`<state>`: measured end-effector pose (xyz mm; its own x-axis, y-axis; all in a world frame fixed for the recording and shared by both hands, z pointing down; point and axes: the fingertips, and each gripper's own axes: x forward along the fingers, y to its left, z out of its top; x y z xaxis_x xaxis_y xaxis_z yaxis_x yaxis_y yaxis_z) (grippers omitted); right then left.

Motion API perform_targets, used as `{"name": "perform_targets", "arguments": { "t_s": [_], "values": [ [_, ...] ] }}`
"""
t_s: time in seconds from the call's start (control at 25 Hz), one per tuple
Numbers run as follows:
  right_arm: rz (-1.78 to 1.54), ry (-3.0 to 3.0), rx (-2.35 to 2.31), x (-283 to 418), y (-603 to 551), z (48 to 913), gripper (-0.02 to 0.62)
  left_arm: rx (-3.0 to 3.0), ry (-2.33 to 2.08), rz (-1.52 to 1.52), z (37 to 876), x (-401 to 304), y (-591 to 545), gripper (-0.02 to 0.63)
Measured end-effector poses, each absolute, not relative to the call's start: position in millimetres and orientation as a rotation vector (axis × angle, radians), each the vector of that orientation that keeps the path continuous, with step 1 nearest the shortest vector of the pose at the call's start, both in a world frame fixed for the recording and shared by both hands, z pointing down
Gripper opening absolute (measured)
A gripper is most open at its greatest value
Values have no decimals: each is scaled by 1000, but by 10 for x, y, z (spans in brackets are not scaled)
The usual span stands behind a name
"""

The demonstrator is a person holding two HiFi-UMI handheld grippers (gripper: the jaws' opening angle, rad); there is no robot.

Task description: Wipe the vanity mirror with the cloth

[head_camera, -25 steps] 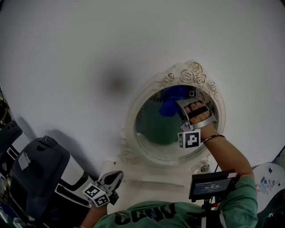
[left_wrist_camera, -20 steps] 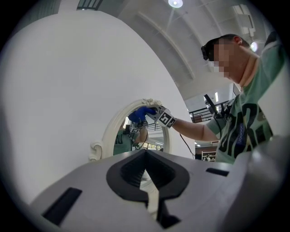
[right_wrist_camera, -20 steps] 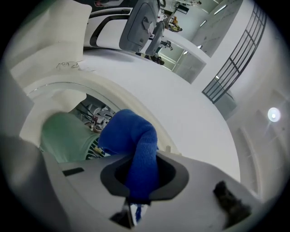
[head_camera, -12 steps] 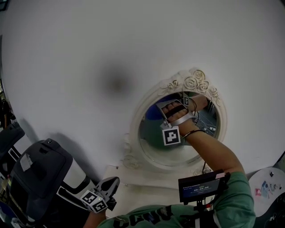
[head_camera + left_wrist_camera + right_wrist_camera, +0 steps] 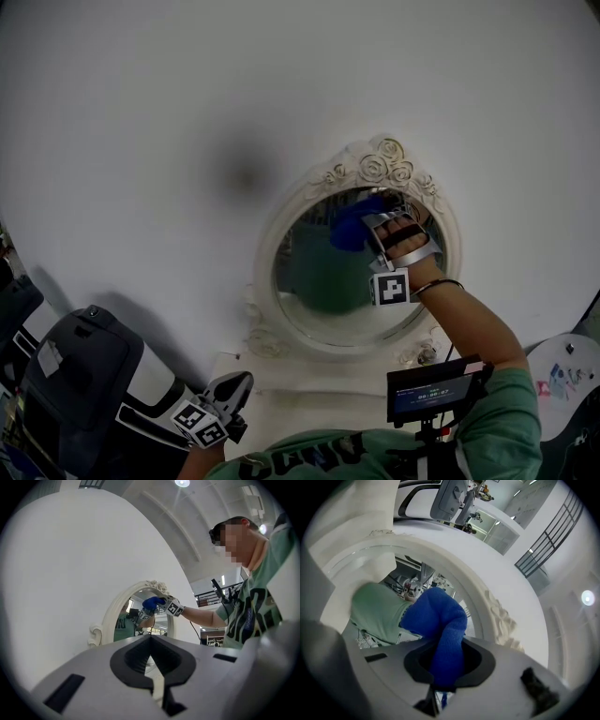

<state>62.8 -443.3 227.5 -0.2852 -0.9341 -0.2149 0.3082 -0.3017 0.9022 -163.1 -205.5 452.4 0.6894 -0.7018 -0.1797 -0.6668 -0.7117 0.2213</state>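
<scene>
An oval vanity mirror with a white ornate frame (image 5: 265, 267) stands against the white wall. The blue cloth (image 5: 353, 225) is pressed on the upper part of the glass, and my right gripper (image 5: 373, 218) is shut on it. In the right gripper view the cloth (image 5: 440, 620) bulges out from between the jaws of that gripper (image 5: 447, 670), beside the frame's carved edge (image 5: 499, 613). My left gripper (image 5: 234, 386) hangs low, well away from the mirror, shut with nothing in it. From the left gripper view (image 5: 152, 665), the mirror frame (image 5: 107, 618) and the cloth (image 5: 152, 603) show far ahead.
A white shelf (image 5: 309, 380) lies under the mirror. A black and white machine (image 5: 84, 375) stands at the lower left, close to my left gripper. A small screen (image 5: 436, 389) is mounted in front of the person's chest. The person's green sleeve and arm (image 5: 469, 323) reach up to the glass.
My right gripper swept the cloth left across the upper glass, then back right toward the top middle. The left gripper has hardly moved.
</scene>
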Motion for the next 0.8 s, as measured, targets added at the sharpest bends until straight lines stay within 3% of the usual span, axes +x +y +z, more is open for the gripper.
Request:
{"name": "perform_targets", "arguments": {
  "t_s": [0.4,0.64,0.8],
  "values": [
    [-1557,-820,1128,2095,-4305,2208,49,2792,-1052,-359,4498,-1402,-2130,0],
    [-1519,-837,1165,2078,-4294,2196,49,2787,-1071,-368,4498,-1464,-2093,0],
    [-1653,-948,1081,1420,-4181,2313,49,2761,-1106,-376,4509,-1589,-2062,0]
  ]
}}
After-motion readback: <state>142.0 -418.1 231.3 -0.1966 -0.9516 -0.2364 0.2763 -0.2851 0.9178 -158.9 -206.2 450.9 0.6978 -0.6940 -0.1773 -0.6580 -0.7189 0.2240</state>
